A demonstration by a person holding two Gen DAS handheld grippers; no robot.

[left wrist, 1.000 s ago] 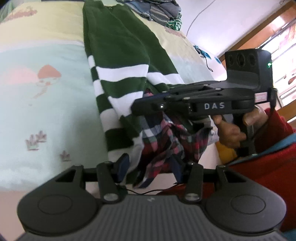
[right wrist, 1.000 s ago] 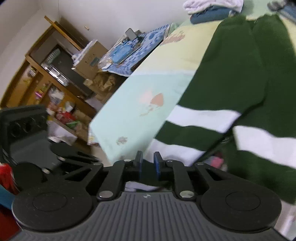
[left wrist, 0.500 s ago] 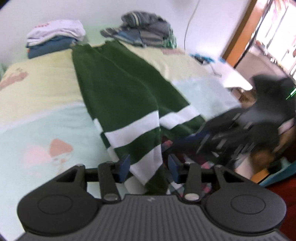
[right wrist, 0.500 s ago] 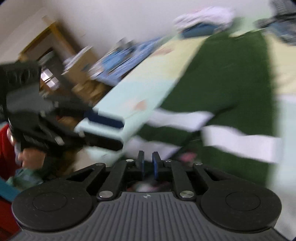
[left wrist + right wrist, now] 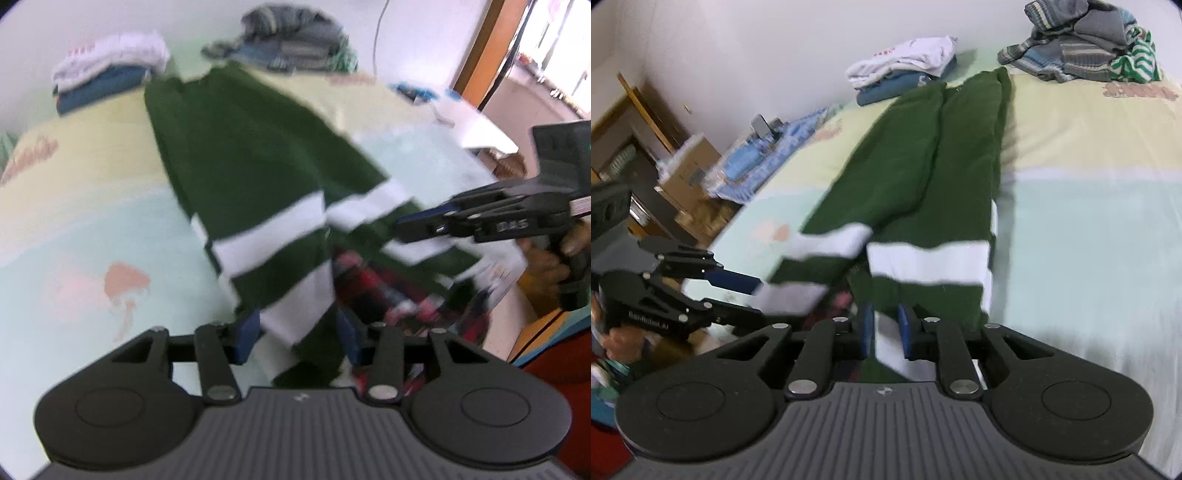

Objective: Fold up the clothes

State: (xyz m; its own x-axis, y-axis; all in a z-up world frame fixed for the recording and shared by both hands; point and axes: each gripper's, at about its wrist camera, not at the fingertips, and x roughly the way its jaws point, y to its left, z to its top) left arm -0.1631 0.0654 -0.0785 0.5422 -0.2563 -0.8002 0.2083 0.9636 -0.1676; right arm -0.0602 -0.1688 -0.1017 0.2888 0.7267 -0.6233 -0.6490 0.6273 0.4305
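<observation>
A dark green garment with white stripes (image 5: 934,177) lies lengthwise on the bed, and its red plaid lining (image 5: 373,280) shows at the near hem. My right gripper (image 5: 885,328) is shut on a white part of the hem at the near right; it also shows in the left wrist view (image 5: 406,225). My left gripper (image 5: 297,334) is open, with the striped hem hanging between its fingers. From the right wrist view the left gripper (image 5: 757,299) has its fingers spread around the hem's left corner. The left wrist view is blurred.
At the far edge of the bed (image 5: 1089,229) lie a folded white and blue stack (image 5: 905,70) and a heap of grey striped clothes (image 5: 1082,44). Boxes and a wooden shelf (image 5: 690,173) stand to the left. A hand (image 5: 554,258) holds the right gripper's handle.
Both cameras have swung up to look along the bed. The right gripper has moved right, out from in front of the left one. The left gripper now straddles the hem.
</observation>
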